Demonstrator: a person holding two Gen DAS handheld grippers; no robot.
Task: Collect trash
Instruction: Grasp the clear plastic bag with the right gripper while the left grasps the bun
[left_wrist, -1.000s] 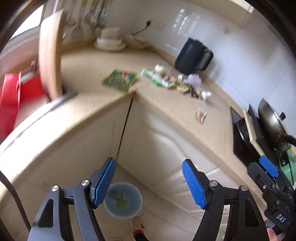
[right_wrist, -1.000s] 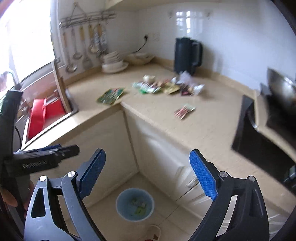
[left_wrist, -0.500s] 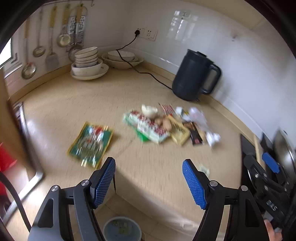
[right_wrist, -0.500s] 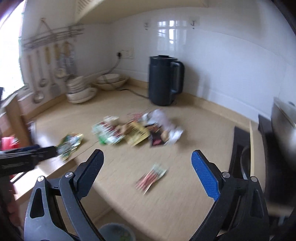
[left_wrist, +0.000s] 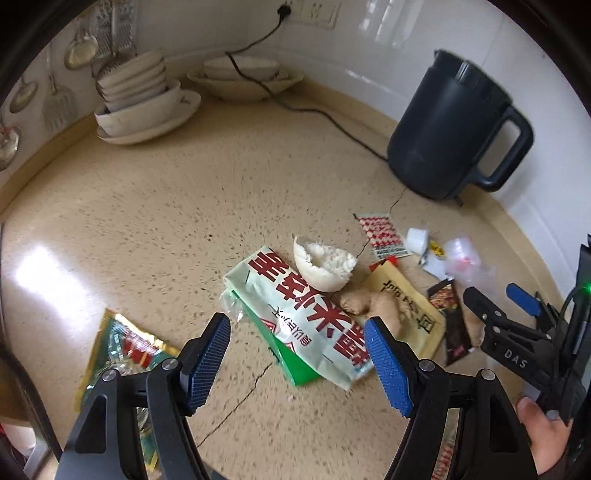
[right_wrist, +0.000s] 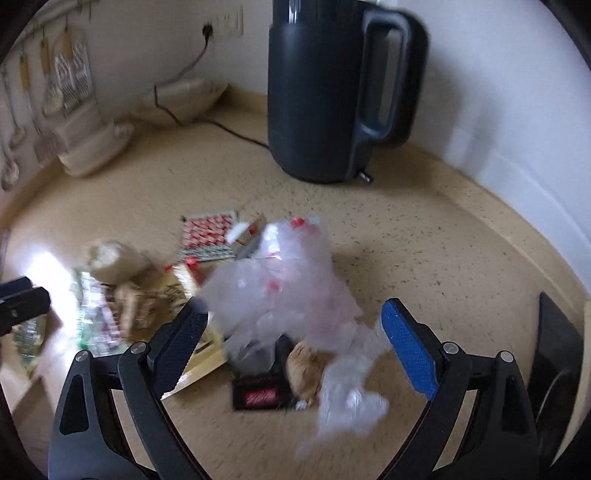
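Both claws have swung up from the floor bin view and closed in on the litter pile; the bin is out of sight now. Left claw (left_wrist: 297, 358) is wide, holding nothing, with the white-and-green printed plastic bag (left_wrist: 303, 314) lying between and just ahead of its blue pads (left_wrist: 207, 360). Right claw (right_wrist: 291, 354) is also wide and empty, the crumpled clear plastic bag (right_wrist: 288, 280) between its tips, a black-and-red sachet (right_wrist: 260, 397) and a brownish lump, probably ginger (right_wrist: 304, 369), just under it.

Risks, as a guess:
- clear bag is light and springy, a shallow pinch could let it slip or drag the sachet off with it
- right view is blurred, so the claw is likely moving fast, may overshoot and scatter the pile
- broken white eggshell half (left_wrist: 323, 266) sits on the far end of the printed bag, lifting the bag would tip it off
- the claws are near each other over the pile, could bump

Off to the left of the left claw: green foil wrapper (left_wrist: 122, 343), apart from the pile. Farther: red-and-white checked packet (left_wrist: 380, 236). Beyond that a black electric kettle (left_wrist: 447, 136) with its cord, stacked white bowls (left_wrist: 136, 96), hanging utensils on the white tiled wall.

Speckled beige stone surface (left_wrist: 166, 206), a corner run, with a thin seam crack and a glare patch at the left.
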